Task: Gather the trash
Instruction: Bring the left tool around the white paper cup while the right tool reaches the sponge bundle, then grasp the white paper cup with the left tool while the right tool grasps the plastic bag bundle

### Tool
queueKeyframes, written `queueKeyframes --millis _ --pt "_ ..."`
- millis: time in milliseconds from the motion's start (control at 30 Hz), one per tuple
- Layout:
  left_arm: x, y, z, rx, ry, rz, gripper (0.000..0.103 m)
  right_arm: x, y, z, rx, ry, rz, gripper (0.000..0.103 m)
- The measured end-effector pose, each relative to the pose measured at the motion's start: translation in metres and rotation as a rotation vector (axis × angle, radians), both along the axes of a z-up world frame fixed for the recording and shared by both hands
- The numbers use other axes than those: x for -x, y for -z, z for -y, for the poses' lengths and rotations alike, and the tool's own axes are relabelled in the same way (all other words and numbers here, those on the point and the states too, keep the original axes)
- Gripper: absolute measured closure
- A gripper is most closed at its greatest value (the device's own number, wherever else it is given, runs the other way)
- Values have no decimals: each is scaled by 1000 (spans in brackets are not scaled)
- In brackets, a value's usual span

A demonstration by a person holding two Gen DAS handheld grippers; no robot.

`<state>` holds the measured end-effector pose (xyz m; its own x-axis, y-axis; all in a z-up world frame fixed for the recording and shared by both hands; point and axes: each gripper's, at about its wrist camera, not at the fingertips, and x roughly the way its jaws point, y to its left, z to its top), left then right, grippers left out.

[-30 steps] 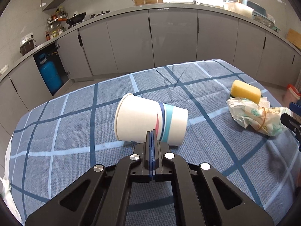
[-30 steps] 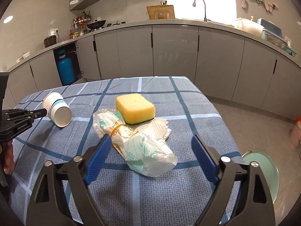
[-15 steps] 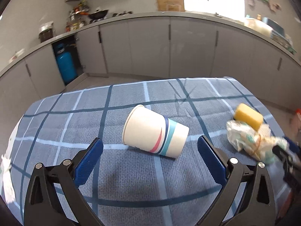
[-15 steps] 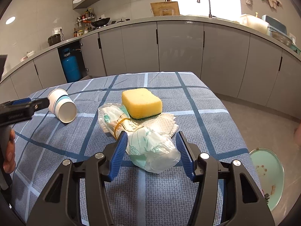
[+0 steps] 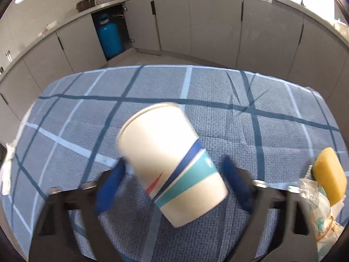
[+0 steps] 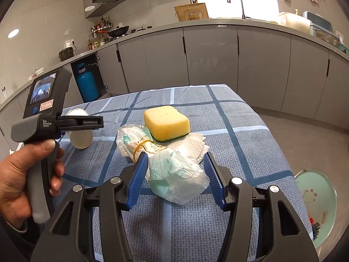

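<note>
1. Left hand-held gripper (image 5: 172,181) stands with its jaws spread wide, one blue pad on each side of a paper cup (image 5: 172,168). The pads are near the cup but do not look to be touching it; the view is a little blurred, so contact cannot be ruled out.
2. That cup lies on its side on the blue checked surface (image 5: 218,91), its open mouth turned away from the gripper and its striped base end nearest the camera.
3. Right hand-held gripper (image 6: 176,178) is also open, its pads flanking a crumpled plastic bag (image 6: 174,174) without visibly squeezing it.
4. Part of this bag rests on a white paper napkin (image 6: 194,145), and a yellow sponge (image 6: 166,121) sits on the far end of the heap.
5. To close well on the cup, I would judge it best to keep it centred between the pads and squeeze gently across the body, since thin paper walls will likely buckle and a round side may roll out.
6. For the bag, a deeper reach before closing seems wise, so the pads catch the bunched bulk and not just a loose fold.
7. Lifting the bag may drag the napkin or tip the sponge, so a slow, straight rise looks safest.
8. On the floor to the right sits a pale green bin (image 6: 314,200) with scraps inside, the likely place for the trash.
</note>
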<state>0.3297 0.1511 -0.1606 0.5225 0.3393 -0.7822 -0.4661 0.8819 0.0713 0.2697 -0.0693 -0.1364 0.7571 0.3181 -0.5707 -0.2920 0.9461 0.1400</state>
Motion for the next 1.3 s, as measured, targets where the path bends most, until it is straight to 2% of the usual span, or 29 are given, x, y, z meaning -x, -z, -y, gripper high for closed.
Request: queueKeyframes --millis 133,233,367,667,1000,1300 --pt "15 0 -3 37 84 25 43 -1 1 -2 -2 -18 -9 58" --pt "30 -2 -7 57 127 33 44 0 2 -4 8 -25 -13 65" --pt "54 -9 -6 21 178 58 44 5 0 -8 16 -38 -2 79" --pt "85 -31 3 -27 254 108 44 32 -22 -11 -15 -79 64 81" --pt "100 -65 50 -100 367 192 44 45 -49 19 -31 14 137 81" --pt "93 -75 109 -111 505 218 44 51 -53 67 -46 129 148 81"
